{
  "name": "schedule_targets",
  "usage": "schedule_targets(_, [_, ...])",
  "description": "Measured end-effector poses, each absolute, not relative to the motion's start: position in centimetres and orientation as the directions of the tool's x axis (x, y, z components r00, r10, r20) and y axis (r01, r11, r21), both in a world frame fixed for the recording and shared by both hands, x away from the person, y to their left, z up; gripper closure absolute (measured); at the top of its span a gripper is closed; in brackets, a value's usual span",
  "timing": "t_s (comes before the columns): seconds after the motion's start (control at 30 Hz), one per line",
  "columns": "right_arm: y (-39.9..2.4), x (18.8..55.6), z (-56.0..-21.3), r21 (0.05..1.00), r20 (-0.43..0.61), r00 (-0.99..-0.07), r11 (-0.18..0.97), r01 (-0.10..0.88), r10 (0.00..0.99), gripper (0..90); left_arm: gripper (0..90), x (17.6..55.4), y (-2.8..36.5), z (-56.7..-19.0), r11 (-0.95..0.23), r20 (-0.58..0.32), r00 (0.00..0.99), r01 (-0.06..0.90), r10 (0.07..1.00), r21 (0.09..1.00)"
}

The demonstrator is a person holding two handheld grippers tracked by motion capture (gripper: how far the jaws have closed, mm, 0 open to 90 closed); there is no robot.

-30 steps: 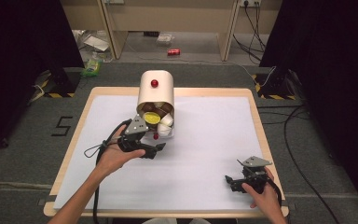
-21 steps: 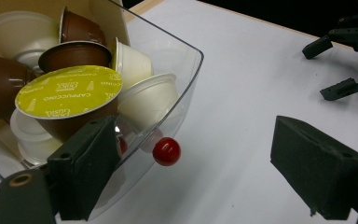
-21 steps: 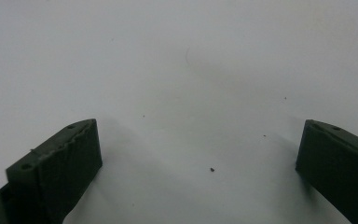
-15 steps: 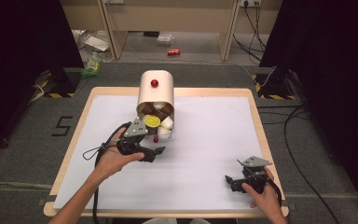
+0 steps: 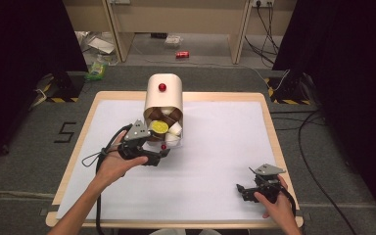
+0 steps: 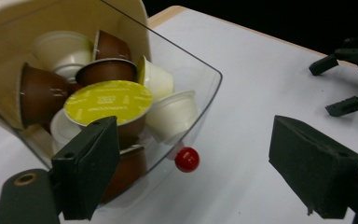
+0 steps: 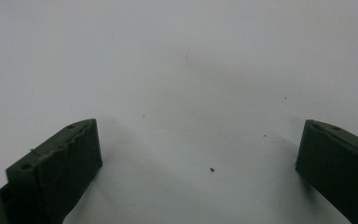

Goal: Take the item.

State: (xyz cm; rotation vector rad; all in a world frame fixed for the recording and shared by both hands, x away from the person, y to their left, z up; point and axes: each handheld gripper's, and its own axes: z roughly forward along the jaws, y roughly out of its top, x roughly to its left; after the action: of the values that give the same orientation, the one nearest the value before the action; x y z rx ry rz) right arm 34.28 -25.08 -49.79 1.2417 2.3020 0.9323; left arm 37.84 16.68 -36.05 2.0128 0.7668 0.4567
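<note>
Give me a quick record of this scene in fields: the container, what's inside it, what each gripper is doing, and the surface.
container: cream capsule dispenser with red knob on top, clear drawer open at front
contents: brown and cream coffee capsules, one yellow-lidded capsule facing out
drawer knob: small red ball
left gripper: open at drawer front, fingers holding nothing
right gripper: open, resting apart near the table edge
surface: white mat on wooden table

**Capsule dispenser lying open at frame centre**

A cream dispenser with a red knob sits upper centre. Its clear drawer is open, heaped with brown and cream coffee capsules; a yellow-lidded capsule lies foremost.
</note>
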Motion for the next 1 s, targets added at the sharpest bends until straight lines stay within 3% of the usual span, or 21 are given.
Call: schedule_targets(1.0, [-25.1, 34.3, -49.8, 0.697, -0.007, -0.55, 0.398, 0.596, 0.835, 0.4, 26.7, 42.4, 15.9, -35.6, -0.416, 0.076, 0.651, 0.386, 0.755, 0.824])
